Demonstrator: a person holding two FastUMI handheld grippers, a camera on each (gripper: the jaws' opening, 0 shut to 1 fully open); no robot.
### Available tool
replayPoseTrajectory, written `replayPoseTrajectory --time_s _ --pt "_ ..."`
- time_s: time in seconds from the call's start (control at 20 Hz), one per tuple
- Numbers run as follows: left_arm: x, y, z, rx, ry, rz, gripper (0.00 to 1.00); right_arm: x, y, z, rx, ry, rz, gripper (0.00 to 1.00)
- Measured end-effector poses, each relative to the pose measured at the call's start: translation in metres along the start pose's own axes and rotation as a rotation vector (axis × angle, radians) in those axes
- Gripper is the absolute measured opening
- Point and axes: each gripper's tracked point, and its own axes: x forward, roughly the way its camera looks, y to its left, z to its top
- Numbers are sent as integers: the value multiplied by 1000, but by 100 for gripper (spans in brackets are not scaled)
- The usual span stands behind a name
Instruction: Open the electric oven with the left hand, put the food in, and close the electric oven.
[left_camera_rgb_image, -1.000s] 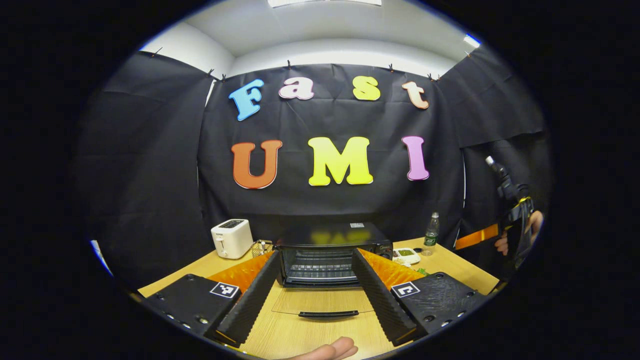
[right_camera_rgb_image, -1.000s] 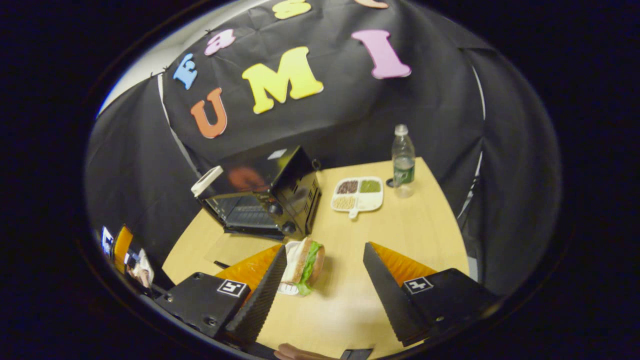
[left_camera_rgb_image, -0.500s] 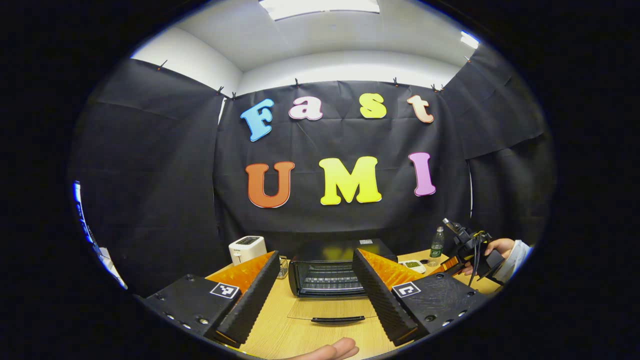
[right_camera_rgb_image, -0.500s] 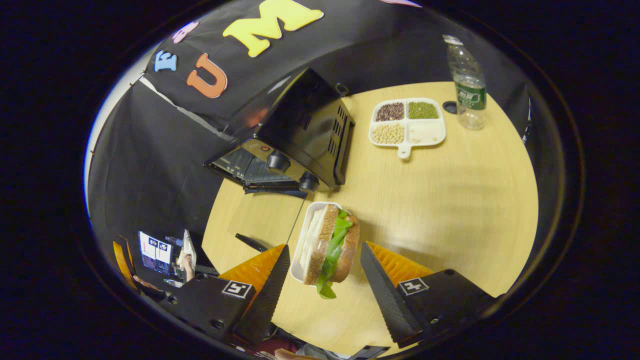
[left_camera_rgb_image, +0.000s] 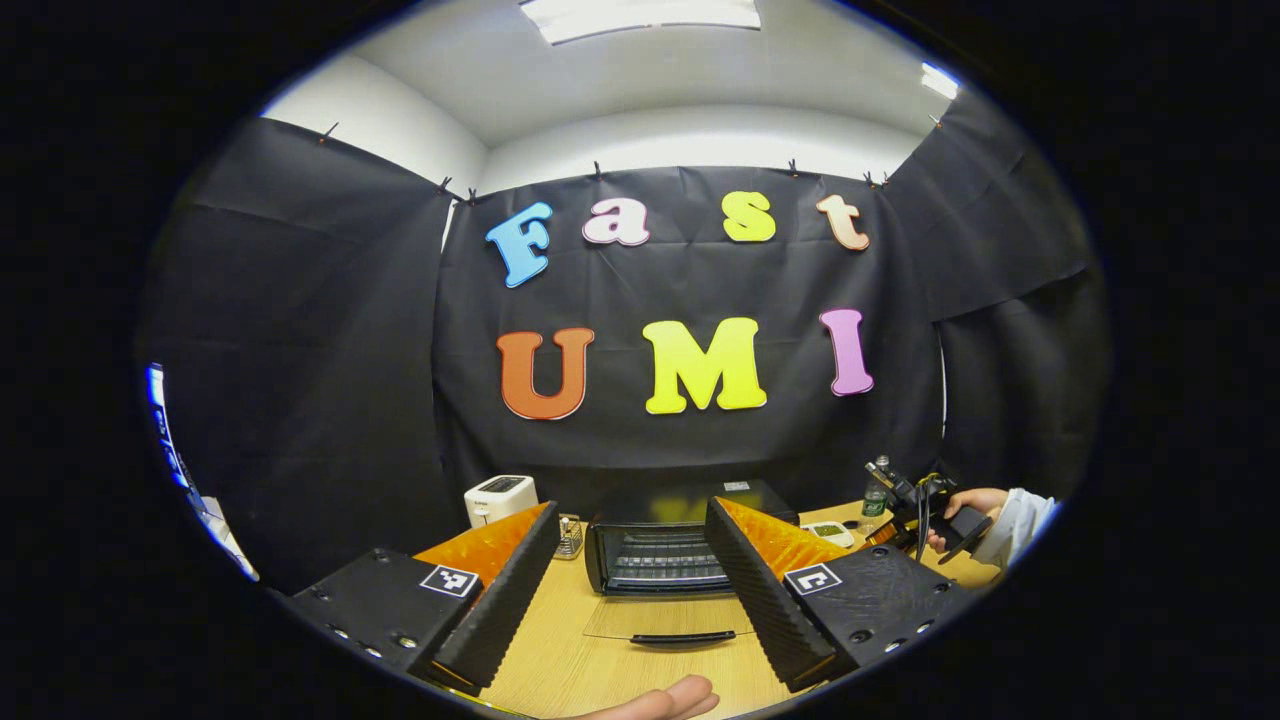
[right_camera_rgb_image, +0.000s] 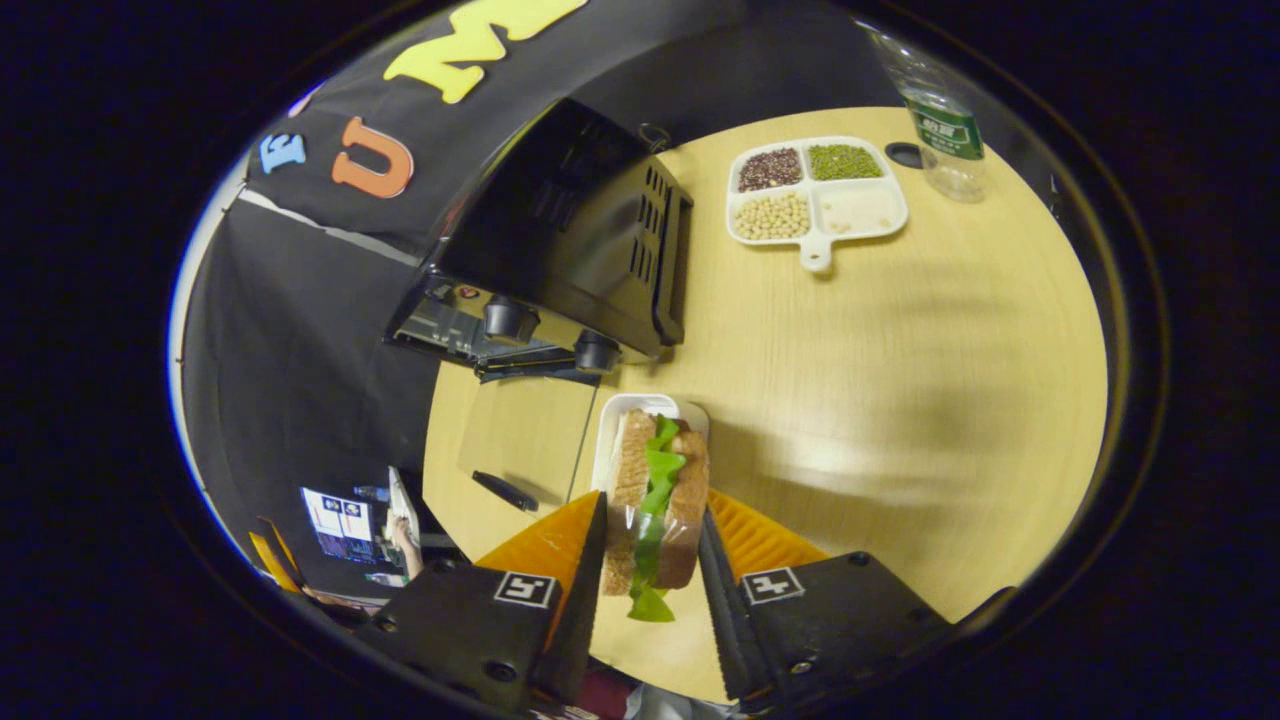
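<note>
1. Right gripper (right_camera_rgb_image: 652, 585): ribbed black fingers pinching the wrapped brown-bread sandwich with green lettuce (right_camera_rgb_image: 655, 505) from both sides, over its white rectangular tray (right_camera_rgb_image: 640, 407). Too soft a squeeze risks dropping it; too hard, crushing it.
2. Left gripper (left_camera_rgb_image: 630, 580): fingers spread, holding nothing, back from the glass oven door (left_camera_rgb_image: 668, 620) lying flat on the wooden table (right_camera_rgb_image: 900, 400).
3. Black electric oven (right_camera_rgb_image: 585, 240) just beyond the tray, open; a swing across could clip door or rack.

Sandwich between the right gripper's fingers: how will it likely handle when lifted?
The sandwich probably squashes easily: soft bread slices, and the right gripper has closed on both sides. The lettuce hangs loose below, so it may slip out. It likely weighs little.
</note>
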Motion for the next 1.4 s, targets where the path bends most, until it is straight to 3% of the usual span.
replayPoseTrajectory --time_s 0.25,0.5,0.75,0.95,1.05,1.2,1.35,1.4 --pt "-11 6 -1 -28 0 -20 95 -9 8 -11 58 -41 -14 35" --pt "-23 12 -7 -51 -4 -56 95 -37 40 -25 91 -158 -2 35" --pt "-37 27 -11 -103 -15 -88 95 -36 100 -44 192 -277 106 35" --pt "-40 45 -20 -123 3 -96 94 -2 152 -50 280 -380 228 35" --pt "-41 57 -22 -130 3 -91 94 21 176 -41 346 -464 289 38" --pt "-38 78 -34 -120 25 -63 93 62 212 -22 426 -531 394 34" --pt "-32 102 -46 -72 58 -9 93 106 227 5 475 -567 409 37" --pt "-33 110 -49 -56 64 4 93 118 228 19 497 -603 408 34"
